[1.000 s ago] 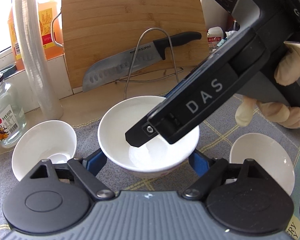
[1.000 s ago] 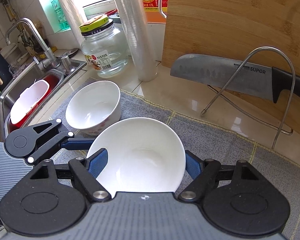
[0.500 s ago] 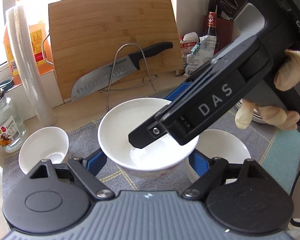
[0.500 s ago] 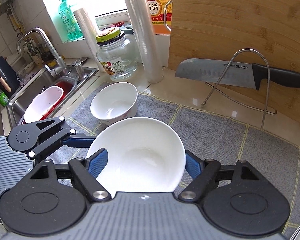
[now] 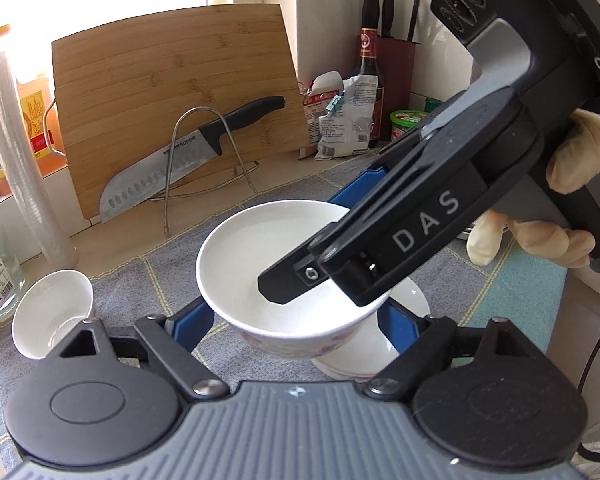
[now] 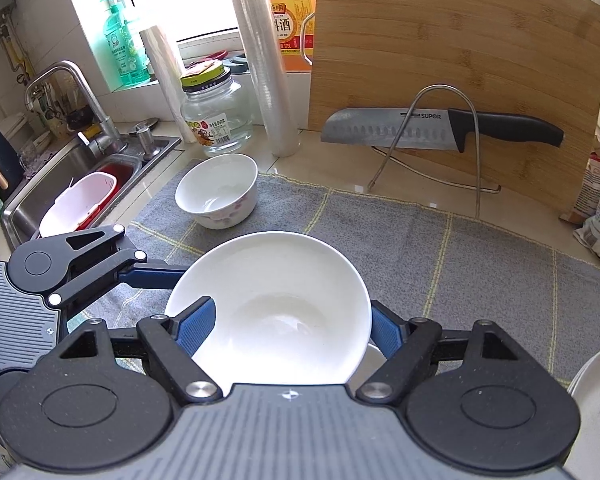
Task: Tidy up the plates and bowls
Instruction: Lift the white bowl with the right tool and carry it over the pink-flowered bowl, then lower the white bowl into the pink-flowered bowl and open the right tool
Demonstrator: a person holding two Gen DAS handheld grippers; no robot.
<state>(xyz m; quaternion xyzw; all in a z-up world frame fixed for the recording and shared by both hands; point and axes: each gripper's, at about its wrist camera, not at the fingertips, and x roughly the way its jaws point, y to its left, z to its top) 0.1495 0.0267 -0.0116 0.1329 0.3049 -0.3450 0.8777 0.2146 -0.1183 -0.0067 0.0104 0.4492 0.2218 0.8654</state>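
Both grippers are clamping the same white bowl (image 5: 268,264): the left gripper (image 5: 296,320) is gripping it with blue pads on either side, the right gripper (image 6: 288,324) is pinching its rim, one finger (image 6: 194,324) sitting inside. The bowl is hanging above a second white bowl (image 5: 364,352) on the grey dish mat (image 6: 440,248). A third, floral bowl (image 6: 218,192) is sitting on the mat's far left corner, near the glass jar (image 6: 216,114). A knife (image 6: 428,126) is resting in a wire rack against the bamboo board (image 6: 460,40)
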